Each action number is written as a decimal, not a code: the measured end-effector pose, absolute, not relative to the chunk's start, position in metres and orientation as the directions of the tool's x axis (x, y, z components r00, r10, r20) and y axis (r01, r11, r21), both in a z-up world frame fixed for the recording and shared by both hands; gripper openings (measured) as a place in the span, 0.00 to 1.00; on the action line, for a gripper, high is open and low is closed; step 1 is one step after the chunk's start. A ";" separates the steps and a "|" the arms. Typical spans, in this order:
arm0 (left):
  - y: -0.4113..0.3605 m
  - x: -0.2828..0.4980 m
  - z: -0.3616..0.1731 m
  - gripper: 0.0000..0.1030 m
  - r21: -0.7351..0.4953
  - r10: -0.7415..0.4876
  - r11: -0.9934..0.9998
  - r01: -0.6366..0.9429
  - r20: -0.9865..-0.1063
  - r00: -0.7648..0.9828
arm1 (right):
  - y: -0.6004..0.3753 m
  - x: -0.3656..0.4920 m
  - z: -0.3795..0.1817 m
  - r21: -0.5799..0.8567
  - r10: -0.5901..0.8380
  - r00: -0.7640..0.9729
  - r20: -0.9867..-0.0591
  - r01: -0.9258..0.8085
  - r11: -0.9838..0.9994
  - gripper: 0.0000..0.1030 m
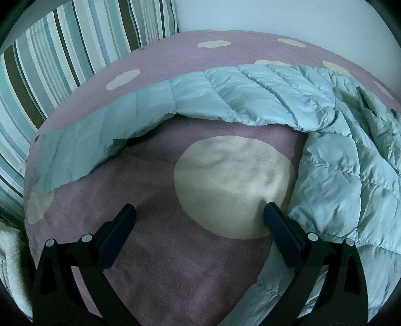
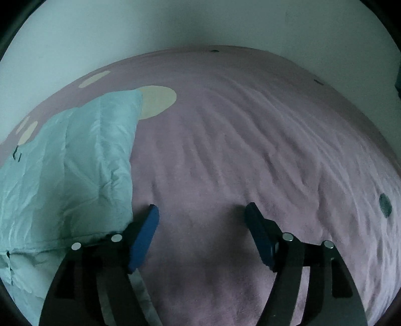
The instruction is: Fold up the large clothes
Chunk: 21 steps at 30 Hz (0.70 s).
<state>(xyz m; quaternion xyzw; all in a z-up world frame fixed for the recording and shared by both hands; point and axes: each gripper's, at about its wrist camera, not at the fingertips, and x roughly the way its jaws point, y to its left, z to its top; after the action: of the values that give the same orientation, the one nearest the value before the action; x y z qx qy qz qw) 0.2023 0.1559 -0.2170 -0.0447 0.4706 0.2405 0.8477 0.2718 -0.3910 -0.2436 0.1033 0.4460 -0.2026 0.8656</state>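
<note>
A pale blue-green quilted puffer jacket (image 1: 325, 163) lies on a mauve blanket with cream dots (image 1: 150, 250). In the left wrist view one sleeve (image 1: 100, 140) stretches out to the left and the crumpled body fills the right side. My left gripper (image 1: 199, 213) stands open over a big cream dot, nothing between its fingers; its right finger (image 1: 280, 233) sits beside the jacket's edge. In the right wrist view the jacket (image 2: 75, 163) lies at the left. My right gripper (image 2: 201, 210) is open over bare blanket, its left finger (image 2: 146, 233) just right of the jacket's edge.
A striped pillow (image 1: 62, 62) leans at the back left against a pale wall (image 1: 275, 15). A white fleecy cloth (image 1: 12, 263) shows at the lower left. The blanket (image 2: 250, 138) right of the jacket is rippled with creases.
</note>
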 end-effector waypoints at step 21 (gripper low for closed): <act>0.235 0.149 -0.200 0.98 0.031 0.308 0.856 -0.516 -0.833 0.460 | -0.388 0.286 -0.247 -0.010 -0.289 0.498 -0.818 0.490 0.872 0.86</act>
<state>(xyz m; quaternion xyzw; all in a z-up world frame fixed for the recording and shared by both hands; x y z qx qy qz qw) 0.1486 0.2345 -0.1996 -0.1134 0.4592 0.2431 0.8468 0.2856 -0.3885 -0.2471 0.1123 0.4466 -0.2270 0.8581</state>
